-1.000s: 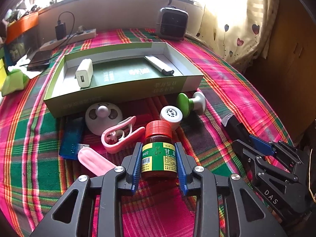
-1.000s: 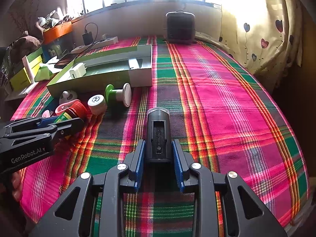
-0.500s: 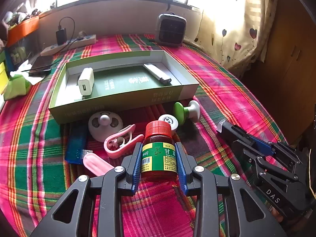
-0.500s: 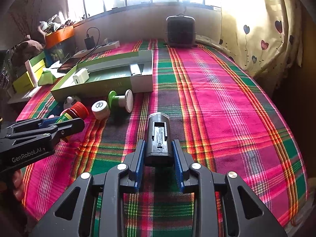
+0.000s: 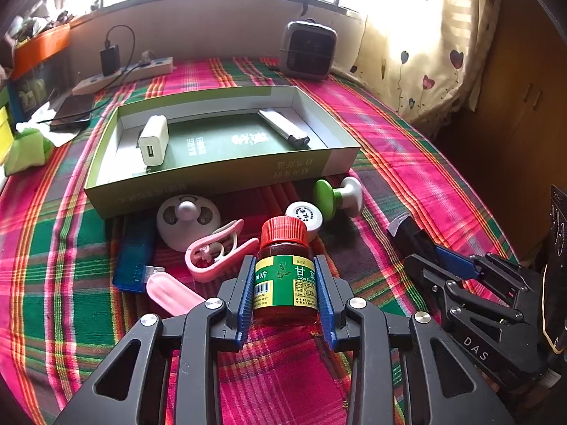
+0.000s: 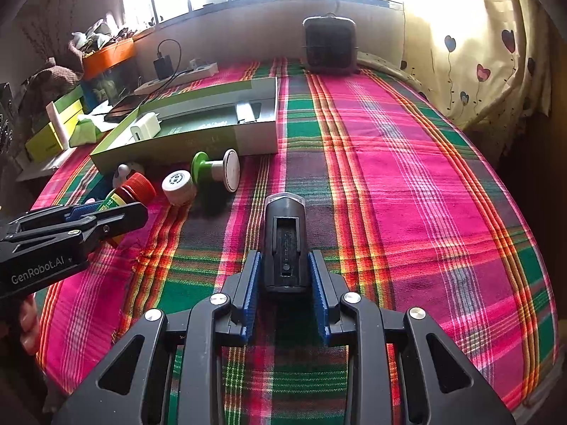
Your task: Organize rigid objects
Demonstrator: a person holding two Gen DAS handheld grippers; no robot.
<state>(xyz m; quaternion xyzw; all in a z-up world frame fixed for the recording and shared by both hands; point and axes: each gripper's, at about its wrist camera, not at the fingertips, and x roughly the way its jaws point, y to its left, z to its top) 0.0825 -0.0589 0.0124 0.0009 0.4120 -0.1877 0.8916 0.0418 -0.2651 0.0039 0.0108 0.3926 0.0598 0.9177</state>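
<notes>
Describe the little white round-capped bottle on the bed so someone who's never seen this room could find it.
Start at the long green box on the plaid cloth. Just in front of its right end lies a green and white knob; the white bottle is beside it. Its cap carries a round dark printed seal, unlike the red-capped bottle nearby.

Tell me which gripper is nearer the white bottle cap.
Left. The left gripper, holding the red-capped bottle, sits just before the white bottle cap; the right gripper is farther off to the right.

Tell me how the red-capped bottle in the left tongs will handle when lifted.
The red-capped bottle looks rigid, so probably won't deform. Its smooth label may slip. Lying down, its round body would likely roll.
</notes>
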